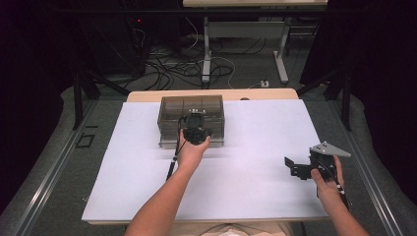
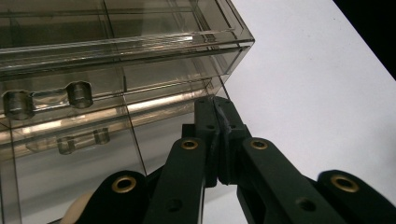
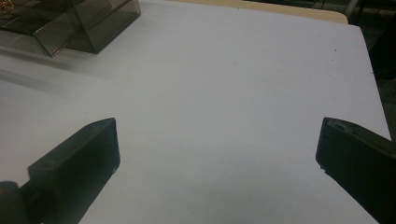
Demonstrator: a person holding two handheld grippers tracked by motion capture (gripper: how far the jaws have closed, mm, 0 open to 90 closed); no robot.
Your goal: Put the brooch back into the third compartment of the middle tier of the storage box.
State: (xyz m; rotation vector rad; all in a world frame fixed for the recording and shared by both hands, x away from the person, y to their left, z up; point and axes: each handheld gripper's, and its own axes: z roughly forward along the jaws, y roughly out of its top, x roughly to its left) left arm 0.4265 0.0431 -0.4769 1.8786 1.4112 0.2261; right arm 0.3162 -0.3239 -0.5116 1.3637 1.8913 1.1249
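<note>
Left of centre on the white table [image 1: 255, 147], toward its far edge, sits a smoky clear plastic box [image 1: 192, 119] with inner dividers. Left gripper [image 1: 195, 129] is over the box's near side, held from below by the left hand [image 1: 191, 151]. In the left gripper view its jaws are pressed together, tips at the lower front edge of the box [image 2: 116, 84]; whether a thin lip of plastic is pinched between them cannot be told. Two small clear cylindrical knobs [image 2: 46, 100] show on the box front. Farther right, well apart from the box, the right gripper [image 1: 295, 167] is held just above bare table by the right hand [image 1: 327, 184], jaws spread wide with nothing between them, grey plate on top.
</note>
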